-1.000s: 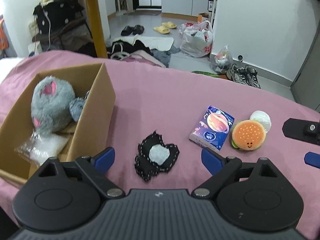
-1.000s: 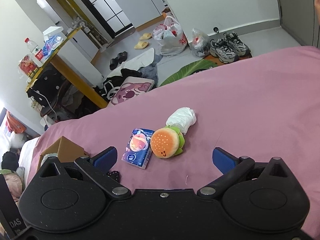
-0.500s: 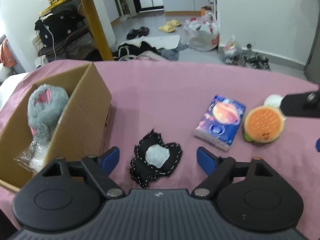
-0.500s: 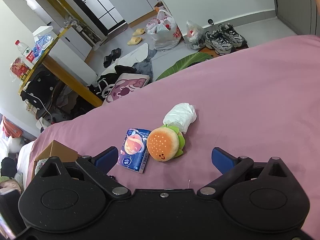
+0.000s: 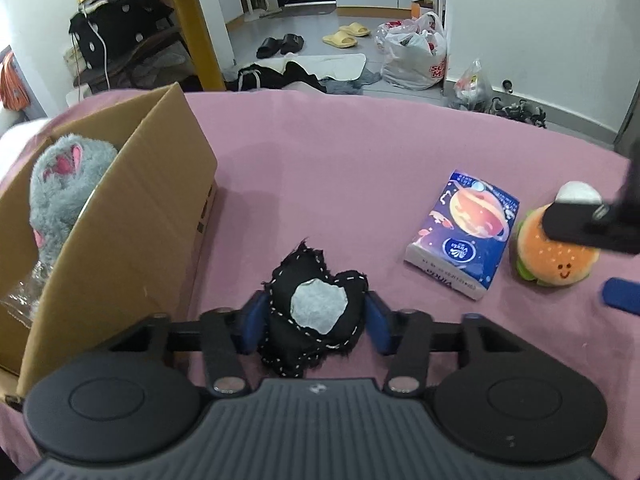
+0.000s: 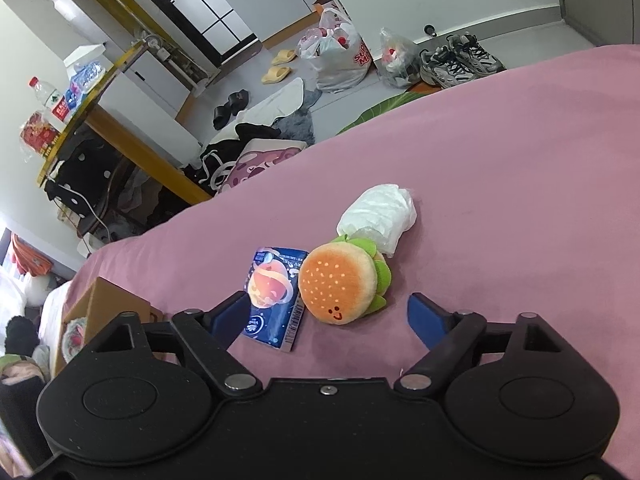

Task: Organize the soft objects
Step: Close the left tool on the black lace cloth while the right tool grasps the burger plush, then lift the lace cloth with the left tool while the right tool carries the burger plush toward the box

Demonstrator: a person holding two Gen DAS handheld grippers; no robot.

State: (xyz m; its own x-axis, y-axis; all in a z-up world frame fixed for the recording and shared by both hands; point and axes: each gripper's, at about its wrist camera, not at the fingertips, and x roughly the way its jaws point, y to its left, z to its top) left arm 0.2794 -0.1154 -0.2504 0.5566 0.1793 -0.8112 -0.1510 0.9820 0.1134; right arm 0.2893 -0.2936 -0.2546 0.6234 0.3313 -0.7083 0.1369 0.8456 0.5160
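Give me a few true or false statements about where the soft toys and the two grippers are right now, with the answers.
1. The left gripper has closed on the black fabric piece. True.
2. The right gripper is shut on the burger plush. False: it is open, holding nothing.
3. The grey plush sits in the cardboard box. True.
4. The tissue pack lies inside the box. False: it lies on the pink cover.

Yellow slippers (image 5: 345,36) and black slippers (image 5: 280,45) are lying on the grey floor (image 5: 320,24), a white plastic bag (image 5: 414,62) is sitting nearby, and sneakers (image 6: 460,60) are resting beside the wall.
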